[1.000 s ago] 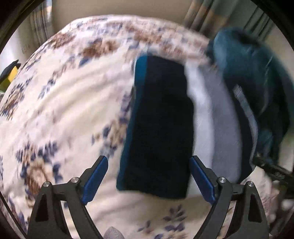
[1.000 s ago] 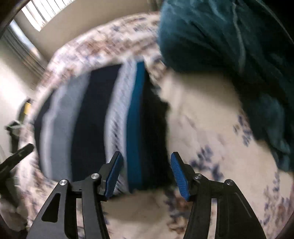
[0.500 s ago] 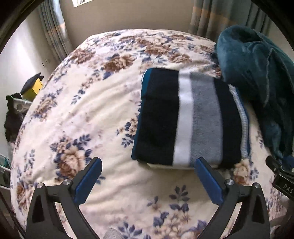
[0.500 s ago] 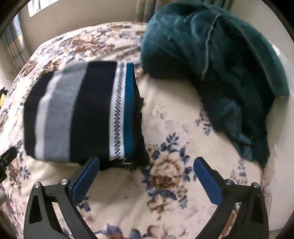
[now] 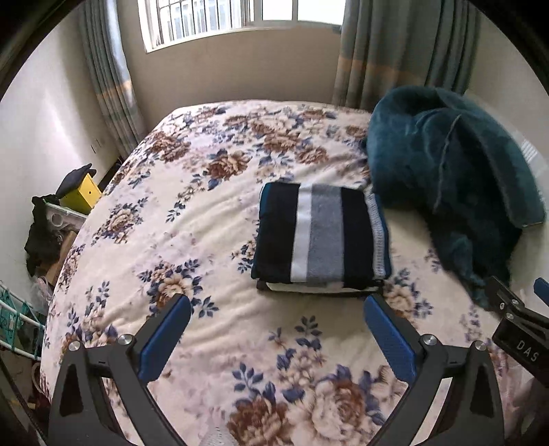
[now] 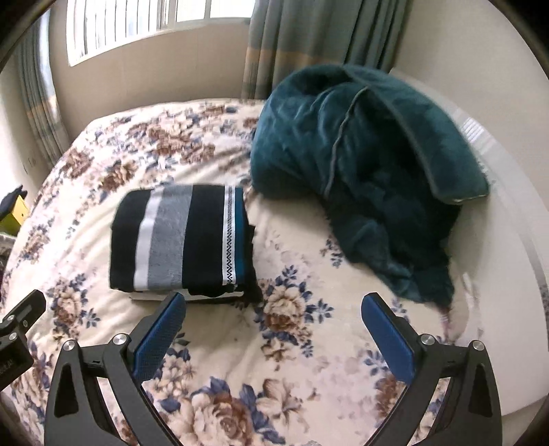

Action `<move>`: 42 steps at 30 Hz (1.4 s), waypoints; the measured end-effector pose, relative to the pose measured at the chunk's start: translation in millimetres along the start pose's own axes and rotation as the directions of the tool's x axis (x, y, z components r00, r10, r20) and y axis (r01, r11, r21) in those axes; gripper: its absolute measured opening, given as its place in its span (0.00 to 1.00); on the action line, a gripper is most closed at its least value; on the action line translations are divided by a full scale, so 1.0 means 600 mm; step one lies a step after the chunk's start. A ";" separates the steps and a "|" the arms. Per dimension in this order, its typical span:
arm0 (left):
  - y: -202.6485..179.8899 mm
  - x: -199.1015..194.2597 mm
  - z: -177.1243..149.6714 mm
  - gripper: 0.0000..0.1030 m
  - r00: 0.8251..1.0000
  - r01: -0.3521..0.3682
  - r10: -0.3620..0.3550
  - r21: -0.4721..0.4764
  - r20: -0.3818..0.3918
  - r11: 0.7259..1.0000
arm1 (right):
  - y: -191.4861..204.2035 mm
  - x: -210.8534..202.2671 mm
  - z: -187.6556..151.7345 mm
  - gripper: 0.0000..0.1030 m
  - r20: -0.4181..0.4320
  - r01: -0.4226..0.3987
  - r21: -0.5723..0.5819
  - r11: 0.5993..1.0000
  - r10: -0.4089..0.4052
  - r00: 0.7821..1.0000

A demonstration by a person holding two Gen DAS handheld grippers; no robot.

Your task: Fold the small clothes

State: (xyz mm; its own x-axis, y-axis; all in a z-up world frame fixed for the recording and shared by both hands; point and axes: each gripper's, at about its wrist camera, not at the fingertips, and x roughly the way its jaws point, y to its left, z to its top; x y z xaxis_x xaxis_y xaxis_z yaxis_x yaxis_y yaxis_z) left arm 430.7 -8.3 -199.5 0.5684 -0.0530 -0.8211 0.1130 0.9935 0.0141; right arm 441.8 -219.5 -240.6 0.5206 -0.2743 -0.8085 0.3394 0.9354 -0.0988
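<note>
A folded striped garment, navy, white, grey and teal, lies flat on the floral bedspread. It also shows in the right wrist view. My left gripper is open and empty, held back from the garment's near edge. My right gripper is open and empty, to the right of the garment's near corner. Part of the right gripper shows at the left wrist view's right edge.
A rumpled dark teal blanket is heaped at the right of the bed, just beyond the garment. Curtains and a window stand behind the bed. A yellow box and clutter sit on the floor at left.
Both grippers have pulled back and up from the folded garment, and the right has opened wider. The garment now lies alone on the bed, farther from both.
</note>
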 end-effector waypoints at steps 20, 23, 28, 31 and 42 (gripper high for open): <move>0.021 -0.392 -0.085 1.00 0.983 -0.023 0.019 0.017 0.183 1.000 | -0.083 -0.517 -0.099 1.00 0.229 -0.079 -0.016 0.997 0.081 0.970; 0.026 -0.413 -0.097 1.00 0.985 -0.014 0.010 0.018 0.174 1.000 | -0.090 -0.557 -0.112 1.00 0.247 -0.098 -0.007 0.995 0.097 0.964; 0.032 -0.448 -0.111 1.00 0.978 -0.034 0.030 0.012 0.209 0.999 | -0.105 -0.612 -0.125 1.00 0.282 -0.116 -0.016 0.993 0.115 0.953; 0.033 -0.457 -0.116 1.00 0.976 -0.042 0.041 0.002 0.213 0.999 | -0.113 -0.632 -0.132 1.00 0.289 -0.122 -0.019 0.992 0.122 0.949; 0.027 -0.477 -0.133 1.00 0.973 -0.050 0.053 -0.018 0.225 0.999 | -0.130 -0.638 -0.136 1.00 0.289 -0.147 -0.031 0.989 0.149 0.946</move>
State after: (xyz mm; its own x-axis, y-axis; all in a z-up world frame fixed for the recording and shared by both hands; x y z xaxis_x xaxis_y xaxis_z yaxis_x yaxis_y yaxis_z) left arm 204.5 31.0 -9.7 0.7423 -0.0218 -0.6697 0.0697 0.9966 0.0448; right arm 152.3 -169.3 29.3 0.7696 -0.1840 -0.6115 0.2349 0.9720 0.0032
